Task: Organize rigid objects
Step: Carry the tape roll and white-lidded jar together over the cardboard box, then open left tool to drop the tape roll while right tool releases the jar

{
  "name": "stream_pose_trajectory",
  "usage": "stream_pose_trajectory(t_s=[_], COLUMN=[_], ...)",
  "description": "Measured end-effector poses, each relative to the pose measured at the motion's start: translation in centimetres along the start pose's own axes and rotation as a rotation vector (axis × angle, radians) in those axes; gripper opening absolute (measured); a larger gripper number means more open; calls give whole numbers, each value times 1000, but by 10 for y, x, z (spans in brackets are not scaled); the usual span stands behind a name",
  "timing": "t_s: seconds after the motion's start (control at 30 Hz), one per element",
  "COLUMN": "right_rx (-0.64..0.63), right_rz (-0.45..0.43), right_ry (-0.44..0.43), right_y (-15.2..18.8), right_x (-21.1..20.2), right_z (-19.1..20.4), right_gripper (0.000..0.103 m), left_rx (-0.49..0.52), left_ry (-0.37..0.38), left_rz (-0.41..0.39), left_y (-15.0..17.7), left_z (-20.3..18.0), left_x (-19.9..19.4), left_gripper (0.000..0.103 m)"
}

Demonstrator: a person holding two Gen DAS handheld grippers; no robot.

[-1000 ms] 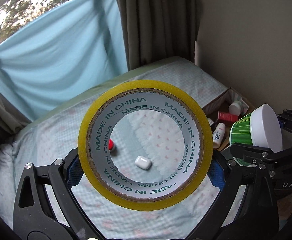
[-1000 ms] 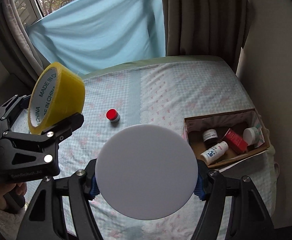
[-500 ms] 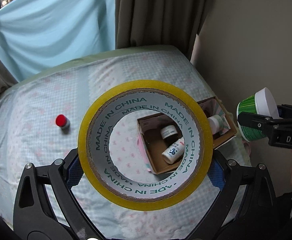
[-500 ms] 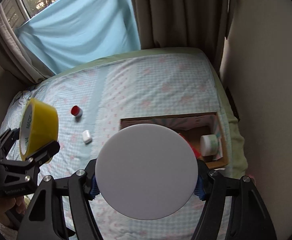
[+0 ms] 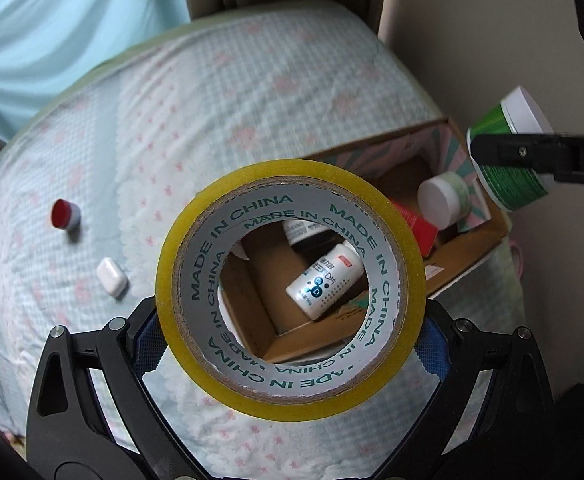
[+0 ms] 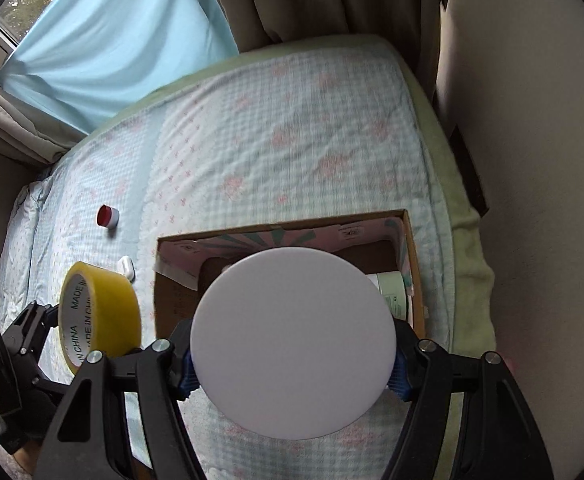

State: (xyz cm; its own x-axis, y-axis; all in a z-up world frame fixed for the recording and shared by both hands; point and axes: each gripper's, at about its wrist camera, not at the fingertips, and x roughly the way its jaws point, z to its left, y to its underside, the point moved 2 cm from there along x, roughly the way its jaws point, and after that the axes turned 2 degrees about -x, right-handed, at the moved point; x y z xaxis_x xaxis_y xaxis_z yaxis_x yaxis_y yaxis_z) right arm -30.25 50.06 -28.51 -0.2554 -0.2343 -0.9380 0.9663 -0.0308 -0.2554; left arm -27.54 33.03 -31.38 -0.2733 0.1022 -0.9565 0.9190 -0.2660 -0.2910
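Holding a yellow tape roll (image 5: 292,290), the left gripper (image 5: 292,344) nears the cardboard box (image 5: 467,256), partly filled; the right gripper (image 6: 292,364) clamps a white-lidded green tub (image 6: 292,340); a red-capped jar (image 5: 65,214) and white case (image 5: 111,277) lie on the bed (image 5: 212,100).

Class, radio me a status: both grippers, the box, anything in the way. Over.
Left gripper shut on tape roll. Right gripper shut on green tub. Both above cardboard box, partly filled. Nothing blocking.

"MADE IN CHINA" repeated in green inside the tape roll (image 5: 290,288), "DH" on the white bottle (image 5: 323,278)
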Motion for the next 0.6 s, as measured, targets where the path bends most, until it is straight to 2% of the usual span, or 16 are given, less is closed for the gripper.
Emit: stream_pose_trajectory(t_s=[0.13, 0.3, 0.5, 0.6], right_rx=[-38, -28, 54, 73], right_rz=[83, 133, 165, 173], right_ry=[-17, -44, -62, -59], right_y=[-10, -16, -18, -18], right_x=[45, 88, 117, 124], right_z=[-9, -21, -36, -42], right_gripper=[67, 67, 67, 67], left_rx=[1, -22, -94, -171], left_ry=[4, 13, 10, 42], left_rz=[88, 171, 249, 281], left_y=[-6, -7, -10, -6], left_z=[-9, -16, -8, 1], left_x=[50, 94, 126, 134], left_gripper=[98, 98, 98, 98])
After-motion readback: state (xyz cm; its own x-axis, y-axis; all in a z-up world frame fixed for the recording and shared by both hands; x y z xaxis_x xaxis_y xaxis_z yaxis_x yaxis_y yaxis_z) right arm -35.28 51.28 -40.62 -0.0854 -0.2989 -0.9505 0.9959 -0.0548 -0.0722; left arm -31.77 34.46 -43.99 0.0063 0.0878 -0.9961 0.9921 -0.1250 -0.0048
